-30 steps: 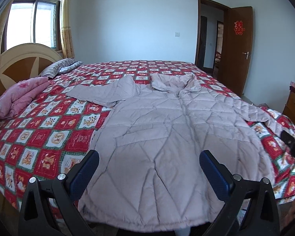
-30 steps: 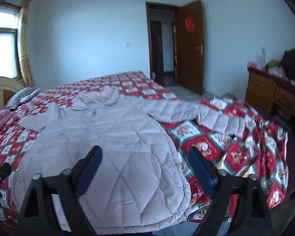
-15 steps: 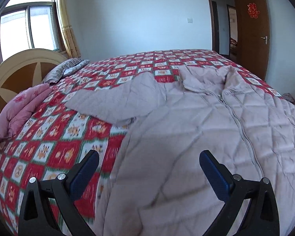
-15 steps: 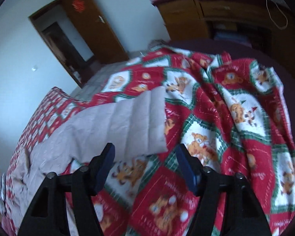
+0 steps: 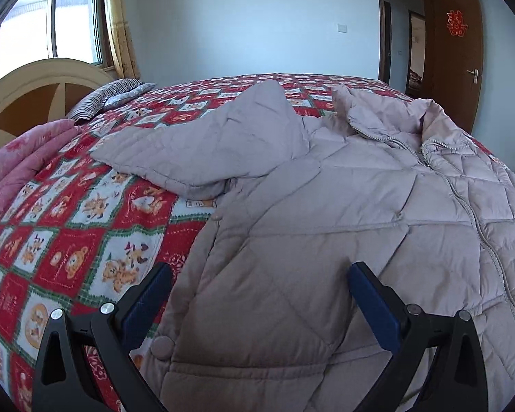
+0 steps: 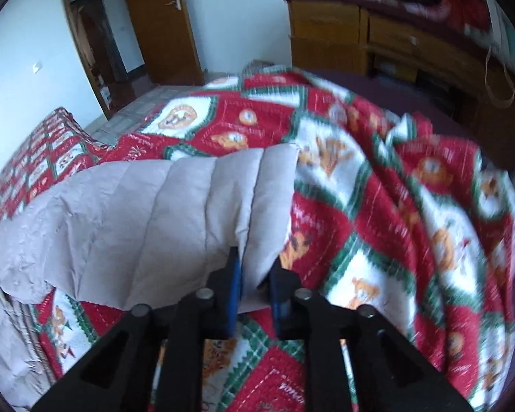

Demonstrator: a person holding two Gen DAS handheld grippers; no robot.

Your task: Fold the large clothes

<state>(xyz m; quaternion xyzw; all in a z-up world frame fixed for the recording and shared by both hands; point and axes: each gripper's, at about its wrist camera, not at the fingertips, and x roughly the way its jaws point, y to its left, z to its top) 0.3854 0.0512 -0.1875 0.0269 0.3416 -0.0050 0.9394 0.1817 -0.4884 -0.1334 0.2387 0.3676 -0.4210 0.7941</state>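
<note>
A large pale pink quilted coat (image 5: 343, 206) lies face up, zipped, on the bed. Its one sleeve (image 5: 216, 147) is spread out to the left over the quilt. My left gripper (image 5: 257, 292) hovers open above the coat's left side edge, with nothing between its blue pads. In the right wrist view the coat's other sleeve (image 6: 154, 213) lies across the bed's corner. My right gripper (image 6: 255, 274) is closing, and the sleeve's cuff end is pinched between its narrow jaws.
The red and white bear-patterned quilt (image 5: 68, 240) covers the bed and hangs off its corner (image 6: 395, 223). A pink blanket (image 5: 17, 171), a striped pillow (image 5: 110, 98) and the headboard (image 5: 27, 96) lie at the left. A wooden dresser (image 6: 412, 48) and an open door (image 6: 161, 24) stand beyond the bed.
Both grippers moved in and down toward the coat. The right one swung to the sleeve at the bed's corner and closed on its cuff. The left stays open.
</note>
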